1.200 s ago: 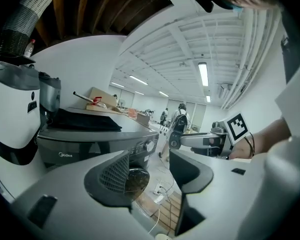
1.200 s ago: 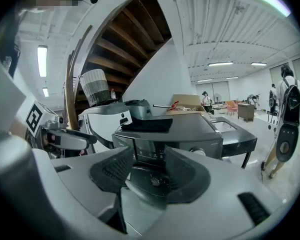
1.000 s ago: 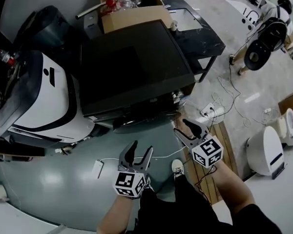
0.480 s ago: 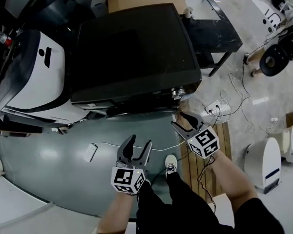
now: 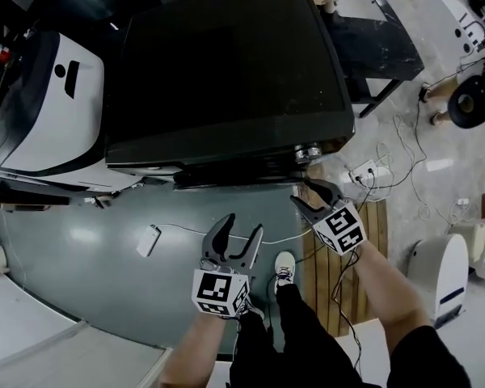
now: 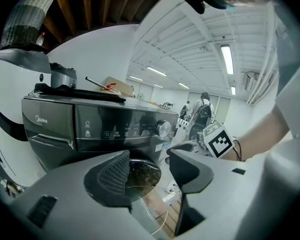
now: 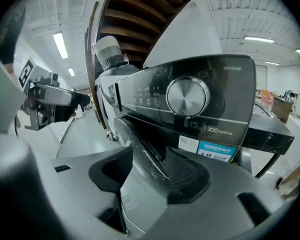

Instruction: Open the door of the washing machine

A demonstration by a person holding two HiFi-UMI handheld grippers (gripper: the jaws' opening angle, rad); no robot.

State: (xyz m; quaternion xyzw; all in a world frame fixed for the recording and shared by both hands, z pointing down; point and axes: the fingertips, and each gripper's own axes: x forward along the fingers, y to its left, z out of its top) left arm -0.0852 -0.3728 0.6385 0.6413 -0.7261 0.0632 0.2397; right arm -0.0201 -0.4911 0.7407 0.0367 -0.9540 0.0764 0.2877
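- Head view: the washing machine (image 5: 226,71) stands ahead of both my tools, its dark top facing up at me. My left gripper (image 5: 241,226) hangs over the grey floor (image 5: 81,249), well short of the machine's front, with its jaws spread wide and nothing in them. My right gripper (image 5: 307,194) is much closer. It is just below the knob (image 5: 309,151) at the front corner, and its jaws are parted too.
- Left gripper view: past the tips of my left gripper (image 6: 149,159) I see the round door (image 6: 140,173) low and straight ahead, shut as far as I can judge. The control panel (image 6: 120,126) is above it, and the detergent drawer (image 6: 50,129) is up to the left. Nothing sits between these jaws.
- Right gripper view: the jaws of my right gripper (image 7: 149,156) are moderately open and the door's curved rim (image 7: 142,146) runs through the gap. I can't tell whether either pad touches it. The knob (image 7: 187,96) is above, and a blue label (image 7: 212,150) is just to the right.
- Handling, my guess: the door is rigid and hinged, and a latch holds it shut, so it needs one firm pull before it swings easily. The glossy rim looks slippery, so I'd pinch it deep at the handle edge, not on the glass.
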